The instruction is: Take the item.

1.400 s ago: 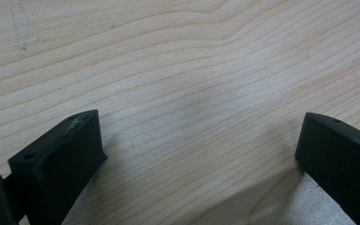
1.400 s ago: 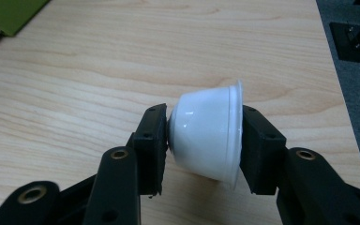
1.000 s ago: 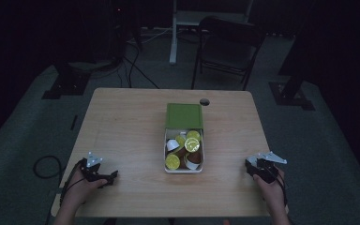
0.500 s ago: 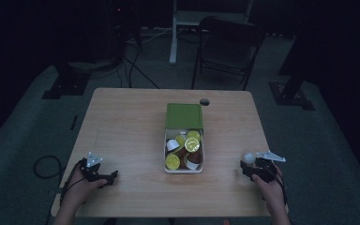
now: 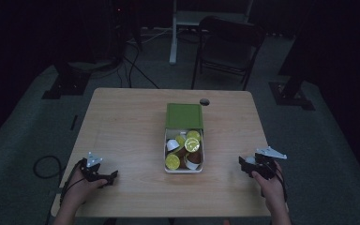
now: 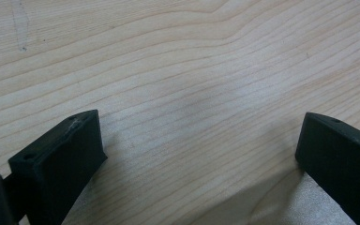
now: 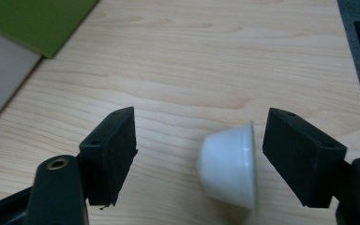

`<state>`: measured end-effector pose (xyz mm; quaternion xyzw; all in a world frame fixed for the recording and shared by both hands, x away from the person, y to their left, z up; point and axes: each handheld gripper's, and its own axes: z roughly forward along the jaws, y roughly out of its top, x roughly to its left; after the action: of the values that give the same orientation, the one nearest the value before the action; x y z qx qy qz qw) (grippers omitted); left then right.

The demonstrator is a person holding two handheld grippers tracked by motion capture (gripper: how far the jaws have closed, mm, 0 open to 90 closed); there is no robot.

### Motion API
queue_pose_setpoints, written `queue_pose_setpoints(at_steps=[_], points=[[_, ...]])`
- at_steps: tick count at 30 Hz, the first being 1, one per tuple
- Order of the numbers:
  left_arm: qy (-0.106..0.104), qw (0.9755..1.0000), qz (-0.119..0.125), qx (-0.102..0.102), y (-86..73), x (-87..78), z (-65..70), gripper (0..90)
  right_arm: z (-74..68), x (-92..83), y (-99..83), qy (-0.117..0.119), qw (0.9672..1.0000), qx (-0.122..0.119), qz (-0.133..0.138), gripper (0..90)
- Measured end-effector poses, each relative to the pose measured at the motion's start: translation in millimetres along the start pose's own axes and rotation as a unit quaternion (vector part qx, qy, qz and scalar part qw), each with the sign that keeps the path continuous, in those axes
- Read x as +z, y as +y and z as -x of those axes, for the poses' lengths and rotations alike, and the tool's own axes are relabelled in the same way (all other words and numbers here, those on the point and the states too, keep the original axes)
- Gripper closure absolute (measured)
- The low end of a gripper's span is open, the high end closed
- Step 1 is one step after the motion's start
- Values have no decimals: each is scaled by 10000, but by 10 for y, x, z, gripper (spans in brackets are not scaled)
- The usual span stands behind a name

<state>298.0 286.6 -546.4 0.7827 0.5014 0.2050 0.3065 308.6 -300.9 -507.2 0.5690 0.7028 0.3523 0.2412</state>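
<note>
Near the table's (image 5: pixel 122 122) front right corner my right tongs (image 5: pixel 249 164) rest low over the pale wood, and their jaws have just been opening: they now stand apart with a small white plastic cup (image 7: pixel 229 166) lying on its side between them. In the right gripper view the cup's rim faces the jaw on that picture's right and sits just beside it, with a sliver of gap, while the other jaw is well clear of the cup's narrow end, so neither pad presses on it. From the high view the cup (image 5: pixel 250 160) shows as a pale spot at the tips of those tongs, close to the table's right edge. My left tongs (image 5: pixel 108 177) lie near the front left corner, jaws spread wide over bare wood grain with nothing between them. At the middle of the table, toward the front edge, stands a white rectangular box (image 5: pixel 201 161) with its green lid (image 5: pixel 183 116) folded back toward the far edge; inside it are several small cups, some showing yellow-green foil tops (image 5: pixel 193 145) and some white ones. A small dark round hole (image 5: pixel 204 101) sits by the far edge, behind the lid.
</note>
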Motion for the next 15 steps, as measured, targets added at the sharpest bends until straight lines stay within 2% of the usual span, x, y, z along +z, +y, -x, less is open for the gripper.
queue_pose_setpoints(at_steps=[6, 15], points=[[0, 10000, 0, 3, 0, 0, 0, 14, -65, 1, 14, 149, 9998, -118, 25, 219], [1, 10000, 0, 4, 0, 0, 0, 14, -124, -25, 38, 353, 9991, -169, 168, 202]])
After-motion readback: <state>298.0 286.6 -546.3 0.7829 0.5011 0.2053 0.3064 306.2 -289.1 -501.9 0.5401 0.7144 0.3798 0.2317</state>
